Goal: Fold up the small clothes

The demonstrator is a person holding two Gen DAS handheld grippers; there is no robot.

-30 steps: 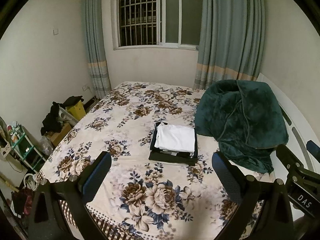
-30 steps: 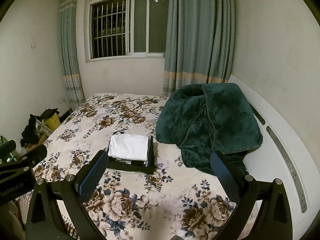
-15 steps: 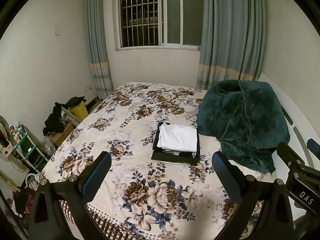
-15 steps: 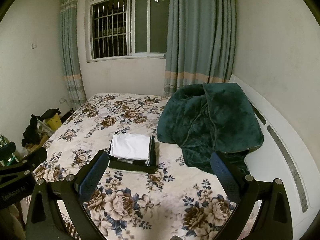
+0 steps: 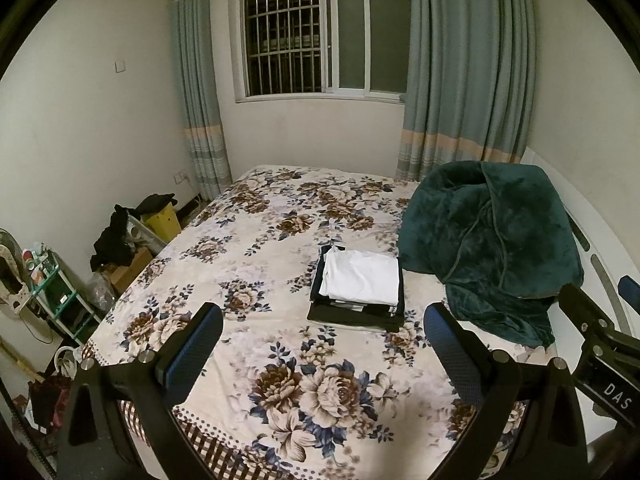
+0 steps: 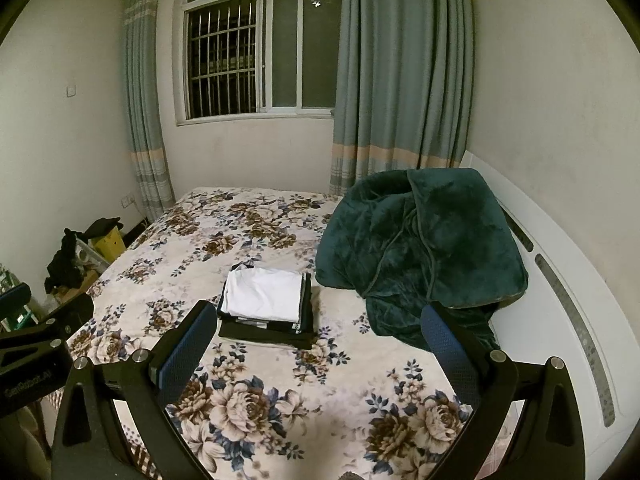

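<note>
A neat stack of folded clothes (image 5: 358,292), dark pieces below and a white piece on top, lies on the flowered bed (image 5: 264,248); it also shows in the right wrist view (image 6: 266,306). My left gripper (image 5: 322,344) is open and empty, held above the bed's near edge, short of the stack. My right gripper (image 6: 316,340) is open and empty, also near the front of the bed, with the stack just beyond its left finger. The right gripper's body shows at the right edge of the left wrist view (image 5: 600,344).
A dark green blanket (image 5: 492,244) is heaped on the right of the bed against the white headboard (image 6: 568,300). Boxes, dark clothes and a small shelf (image 5: 56,296) stand on the floor at the left. A window (image 5: 324,36) with curtains is behind.
Both views have shifted slightly, the stack sitting a little farther up and right in the left wrist view. Both grippers stay open and empty; the clothes have not moved.
</note>
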